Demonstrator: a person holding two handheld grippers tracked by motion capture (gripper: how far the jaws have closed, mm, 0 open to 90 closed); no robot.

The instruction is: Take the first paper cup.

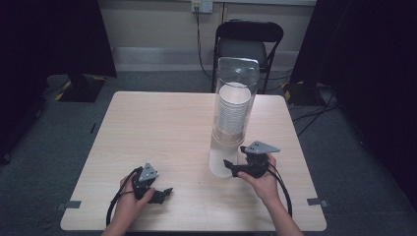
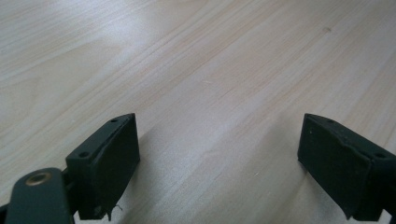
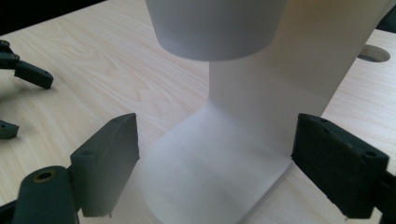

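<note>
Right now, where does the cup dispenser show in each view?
High view: cup dispenser stands right of centre on the table.
Left gripper view: not in it, just tabletop.
Right gripper view: its frosted base lies ahead between the jaws.
Shared landmark: the pale wood table.

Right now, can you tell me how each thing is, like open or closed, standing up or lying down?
Cup dispenser: standing upright on the table, a stack of cups inside.
Bottom cup: hanging out of the tube, not gripped.
Left gripper: open, empty, low over the table.
Right gripper: open, at the dispenser's base.
Chair: upright, empty.
</note>
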